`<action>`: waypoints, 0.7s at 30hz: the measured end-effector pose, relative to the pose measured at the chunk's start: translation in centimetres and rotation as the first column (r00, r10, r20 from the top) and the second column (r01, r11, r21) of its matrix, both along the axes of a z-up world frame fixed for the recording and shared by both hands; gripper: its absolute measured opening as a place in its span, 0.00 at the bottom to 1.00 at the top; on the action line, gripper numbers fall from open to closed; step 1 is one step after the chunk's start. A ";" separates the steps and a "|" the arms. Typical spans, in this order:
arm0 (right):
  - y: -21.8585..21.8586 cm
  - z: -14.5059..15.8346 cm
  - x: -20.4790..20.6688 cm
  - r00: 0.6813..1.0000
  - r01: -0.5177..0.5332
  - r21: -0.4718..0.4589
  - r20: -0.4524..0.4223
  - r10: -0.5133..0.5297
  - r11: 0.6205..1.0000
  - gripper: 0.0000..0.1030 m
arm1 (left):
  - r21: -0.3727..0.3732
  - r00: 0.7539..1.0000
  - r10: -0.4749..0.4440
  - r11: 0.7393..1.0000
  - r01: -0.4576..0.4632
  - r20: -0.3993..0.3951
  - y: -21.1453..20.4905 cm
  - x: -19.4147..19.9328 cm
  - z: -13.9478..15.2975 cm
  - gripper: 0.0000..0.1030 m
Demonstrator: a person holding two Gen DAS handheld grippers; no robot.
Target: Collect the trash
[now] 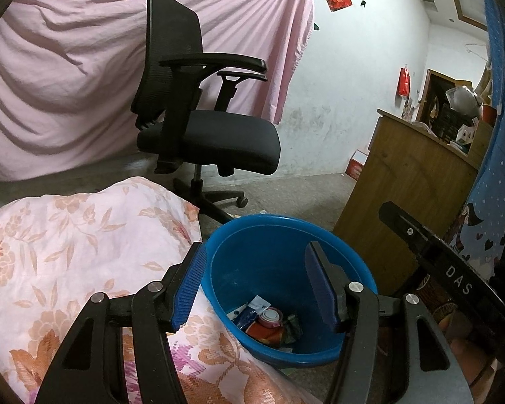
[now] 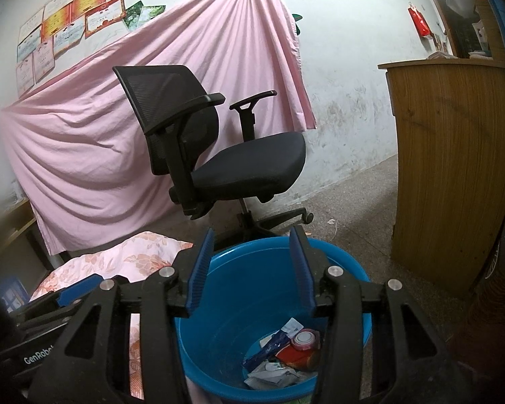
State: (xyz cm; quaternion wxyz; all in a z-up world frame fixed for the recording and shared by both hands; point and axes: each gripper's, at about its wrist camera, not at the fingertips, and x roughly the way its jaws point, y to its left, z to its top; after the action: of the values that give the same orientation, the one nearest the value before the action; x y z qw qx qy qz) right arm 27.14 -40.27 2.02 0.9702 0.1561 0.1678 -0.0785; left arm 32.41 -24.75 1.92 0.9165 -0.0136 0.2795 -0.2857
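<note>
Left tongs [image 1: 256,282] nearest lens, about half open, nothing between pads, poised over blue bucket [image 1: 225,256]. Right tongs [image 2: 250,271] likewise half open, empty, above same bucket [image 2: 219,336]. Trash [image 2: 282,357] lies heaped on bucket bottom: red carton with round pink cap facing up, blue wrapper with long axis slanting from lower left to upper right, crumpled white packets. Bucket stands upright on floor, just beside floral bedding [image 1: 67,235]. Black office chair [image 1: 198,128] behind, pink sheet [image 1: 67,67] on wall, wooden cabinet [image 1: 404,195] at right.

Trash [image 2: 282,357] is held in a bucket [image 2: 225,303] on the floor [image 2: 360,208], with a chair [image 2: 245,165] behind it and a cabinet [image 2: 451,168] to its right.
</note>
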 end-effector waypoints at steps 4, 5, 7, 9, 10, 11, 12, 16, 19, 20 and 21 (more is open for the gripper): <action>0.0 0.2 0.1 1.000 -0.003 -0.001 0.000 0.003 1.000 0.68 | 0.003 1.000 0.011 1.000 -0.011 0.003 0.4 0.0 0.1 0.53; 0.0 0.3 0.1 1.000 -0.004 -0.001 0.000 0.004 1.000 0.68 | 0.003 1.000 0.016 1.000 -0.016 0.003 0.6 0.0 0.2 0.53; 0.1 0.3 0.2 1.000 -0.005 -0.002 0.000 0.005 1.000 0.70 | 0.003 1.000 0.028 1.000 -0.028 -0.002 0.8 0.1 0.3 0.53; 0.2 0.4 0.3 1.000 -0.006 -0.003 -0.002 0.006 1.000 0.72 | -0.004 0.999 0.036 0.999 -0.036 -0.007 1.2 0.2 0.4 0.55; 0.2 0.4 0.3 1.000 -0.007 -0.004 -0.002 0.007 1.000 0.73 | -0.007 0.999 0.041 0.999 -0.041 -0.007 1.3 0.2 0.4 0.57; 0.3 0.4 0.4 1.000 -0.007 -0.006 -0.003 0.007 1.000 0.74 | -0.011 0.999 0.047 0.999 -0.047 -0.006 1.6 0.2 0.5 0.58; 0.3 0.4 0.4 1.000 -0.006 -0.007 -0.004 0.006 1.000 0.76 | -0.013 0.999 0.053 0.999 -0.053 -0.003 1.8 0.1 0.6 0.61; 0.5 0.4 0.4 1.000 -0.003 -0.005 -0.004 0.003 1.000 0.85 | -0.013 0.997 0.069 0.998 -0.069 0.016 2.4 -0.1 1.1 0.75; 0.7 0.5 0.3 1.000 0.009 -0.010 0.002 -0.009 1.000 0.94 | -0.004 0.996 0.087 0.996 -0.087 0.038 2.9 -0.4 1.4 0.85; 0.7 0.5 0.2 1.000 0.012 -0.012 0.004 -0.012 1.000 0.98 | -0.004 0.994 0.096 0.995 -0.096 0.047 3.1 -0.4 1.5 0.88; 0.8 0.5 0.1 1.000 0.017 -0.015 0.005 -0.017 1.000 1.00 | -0.007 0.992 0.109 0.994 -0.108 0.057 3.4 -0.5 1.5 0.93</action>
State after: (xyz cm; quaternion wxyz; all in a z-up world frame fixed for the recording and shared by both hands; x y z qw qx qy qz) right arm 27.26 -39.48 2.54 0.9711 0.1502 0.1633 -0.0876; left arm 31.89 -21.36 3.47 0.9383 -0.0223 0.2514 -0.2363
